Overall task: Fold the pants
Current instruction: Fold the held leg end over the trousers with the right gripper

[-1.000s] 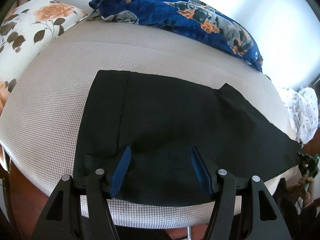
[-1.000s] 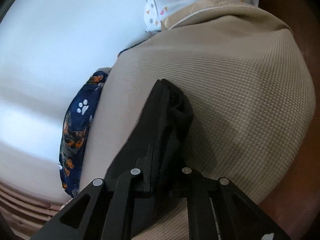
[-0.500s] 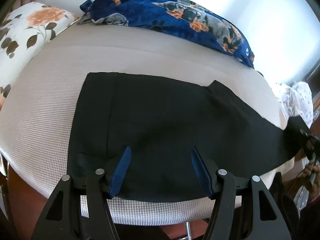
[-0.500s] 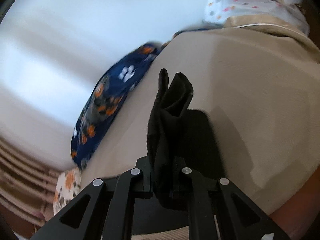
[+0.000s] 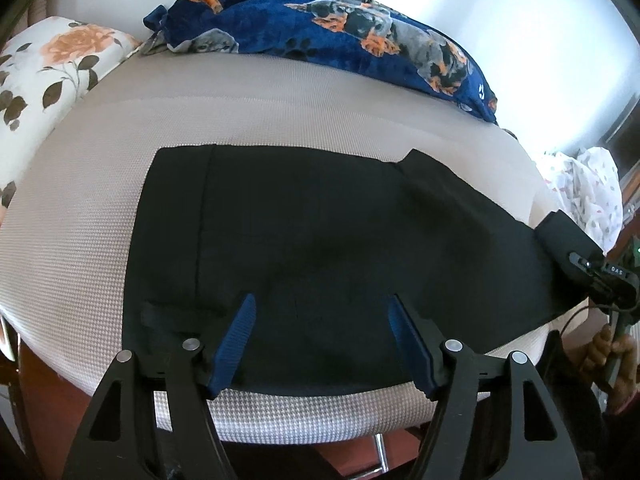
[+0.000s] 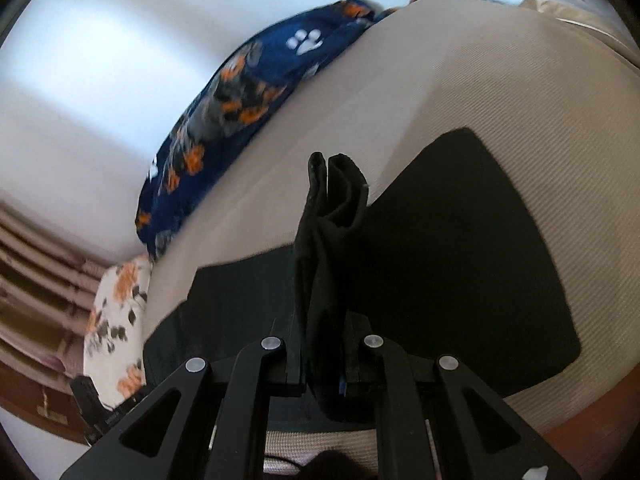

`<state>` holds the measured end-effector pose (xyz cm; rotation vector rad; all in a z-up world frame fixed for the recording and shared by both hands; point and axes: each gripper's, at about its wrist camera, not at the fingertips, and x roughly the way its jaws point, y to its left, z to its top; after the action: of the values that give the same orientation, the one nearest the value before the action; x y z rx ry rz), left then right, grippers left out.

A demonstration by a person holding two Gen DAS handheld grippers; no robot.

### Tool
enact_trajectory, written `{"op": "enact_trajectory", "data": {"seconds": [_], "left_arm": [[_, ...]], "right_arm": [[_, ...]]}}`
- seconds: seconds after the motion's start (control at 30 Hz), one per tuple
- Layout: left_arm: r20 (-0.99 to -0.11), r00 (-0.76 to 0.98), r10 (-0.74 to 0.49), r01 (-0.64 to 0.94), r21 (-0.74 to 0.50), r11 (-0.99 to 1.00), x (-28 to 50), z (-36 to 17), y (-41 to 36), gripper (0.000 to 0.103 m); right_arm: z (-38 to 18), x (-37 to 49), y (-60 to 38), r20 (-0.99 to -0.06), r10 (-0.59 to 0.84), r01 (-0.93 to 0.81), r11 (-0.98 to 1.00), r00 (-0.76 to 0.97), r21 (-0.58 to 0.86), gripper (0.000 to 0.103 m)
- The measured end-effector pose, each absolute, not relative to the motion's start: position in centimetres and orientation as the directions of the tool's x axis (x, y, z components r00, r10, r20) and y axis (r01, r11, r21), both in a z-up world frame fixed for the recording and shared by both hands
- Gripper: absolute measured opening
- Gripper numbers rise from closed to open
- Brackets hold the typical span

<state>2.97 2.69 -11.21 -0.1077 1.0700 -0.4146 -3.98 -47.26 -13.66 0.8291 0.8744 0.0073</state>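
Black pants [image 5: 320, 240] lie spread flat on a beige bed [image 5: 100, 220], waistband to the left, legs running right. My left gripper [image 5: 322, 320] is open, its blue pads [image 5: 240, 336] just above the pants' near edge, holding nothing. My right gripper [image 6: 324, 360] is shut on the leg end of the pants [image 6: 332, 220], which stands bunched up between its fingers, lifted off the bed. The right gripper also shows at the far right of the left wrist view [image 5: 600, 272], gripping the leg hem [image 5: 560, 232].
A navy dog-print blanket [image 5: 340, 28] lies along the bed's far side by the white wall. A floral pillow [image 5: 48, 68] sits far left. A white patterned cloth [image 5: 588, 188] lies at the right end. The bed's near edge [image 5: 300, 412] drops to a brown floor.
My right gripper has lifted the leg end and swung it up and leftward over the bed. The left gripper has stayed open in nearly the same place.
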Motion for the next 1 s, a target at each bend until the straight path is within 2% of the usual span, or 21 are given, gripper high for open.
{"op": "enact_trajectory", "data": {"seconds": [0.67, 1.0], "left_arm": [[-0.85, 0.378, -0.367, 0.273, -0.276, 0.921, 2.9, -12.2, 1.9, 0.07], [-0.861, 0.362, -0.359, 0.26, -0.276, 0.925, 3.1, -12.6, 2.0, 0.07]], "right_arm": [[-13.2, -1.6, -38.7, -0.774, 0.283, 0.163, 0.882, 0.567, 0.442, 0.012], [-13.4, -1.4, -37.1, -0.789, 0.289, 0.115, 0.905, 0.542, 0.411, 0.016]]}}
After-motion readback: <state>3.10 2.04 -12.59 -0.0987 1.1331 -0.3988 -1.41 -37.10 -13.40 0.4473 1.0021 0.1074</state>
